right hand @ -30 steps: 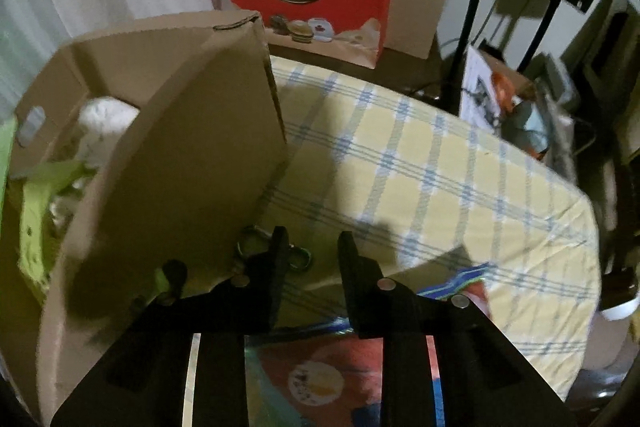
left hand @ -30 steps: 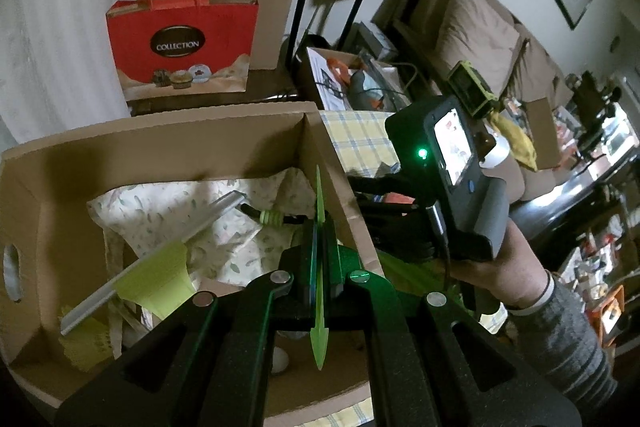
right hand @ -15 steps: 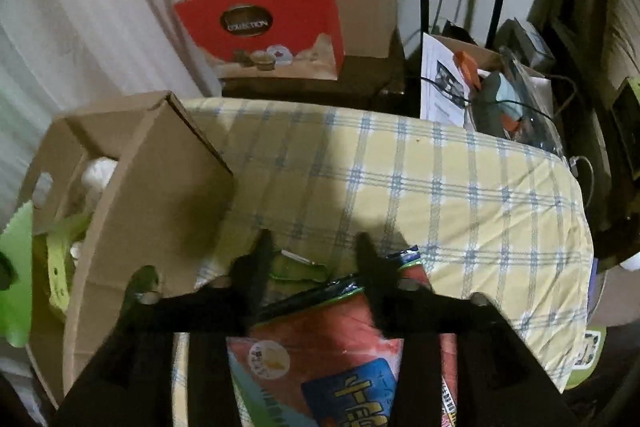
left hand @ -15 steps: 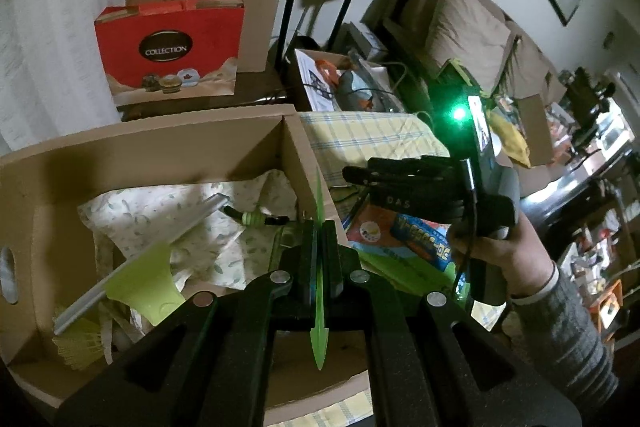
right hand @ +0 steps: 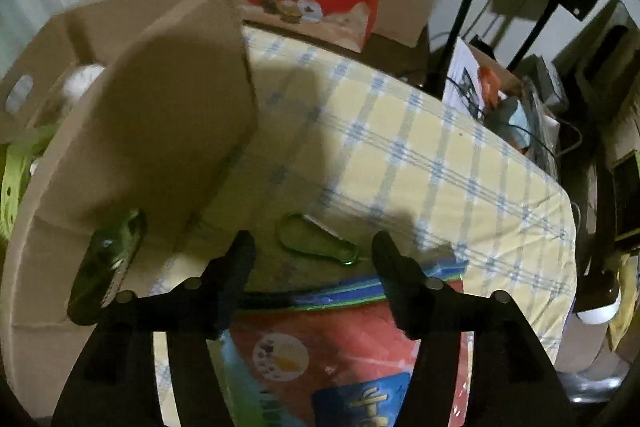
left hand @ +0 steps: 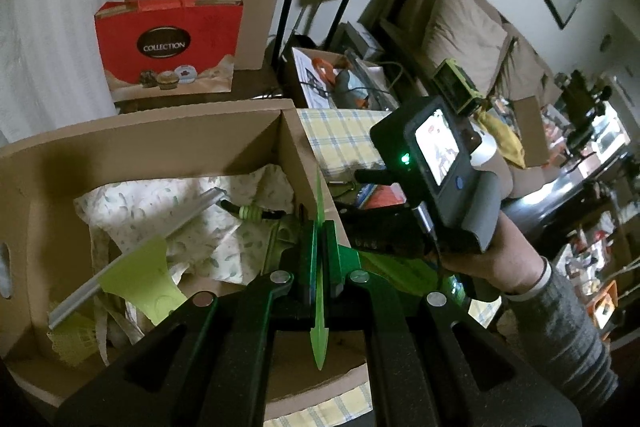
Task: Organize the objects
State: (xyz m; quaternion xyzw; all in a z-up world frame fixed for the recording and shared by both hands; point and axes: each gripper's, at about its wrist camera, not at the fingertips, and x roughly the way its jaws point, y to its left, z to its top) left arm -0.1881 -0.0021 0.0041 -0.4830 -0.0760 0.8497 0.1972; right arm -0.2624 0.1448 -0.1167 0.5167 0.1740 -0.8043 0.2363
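Note:
My left gripper (left hand: 319,227) is shut on a thin green flat strip (left hand: 320,327), seen edge-on, over the near right corner of the cardboard box (left hand: 160,131). Inside the box lie a floral cloth (left hand: 160,211), a grey bar (left hand: 132,267) with a yellow-green piece, and a yellow shuttlecock (left hand: 76,341). My right gripper (right hand: 312,241) points down at the checked tablecloth (right hand: 420,147), its jaws opening. A green carabiner (right hand: 316,241) lies on the cloth between the fingertips, untouched. A red snack bag (right hand: 320,339) lies just below it.
The box's outer wall (right hand: 160,115) stands close on the left of the right gripper. A red gift bag (left hand: 168,47), brown cartons and two black stands are behind the table. A hand (left hand: 492,259) holds the right gripper beside the box. Cluttered furniture fills the right.
The right gripper's jaws have spread from nearly shut to wide apart, and it swung out over the snack bag and back over the carabiner. The left gripper keeps the green strip and has not moved.

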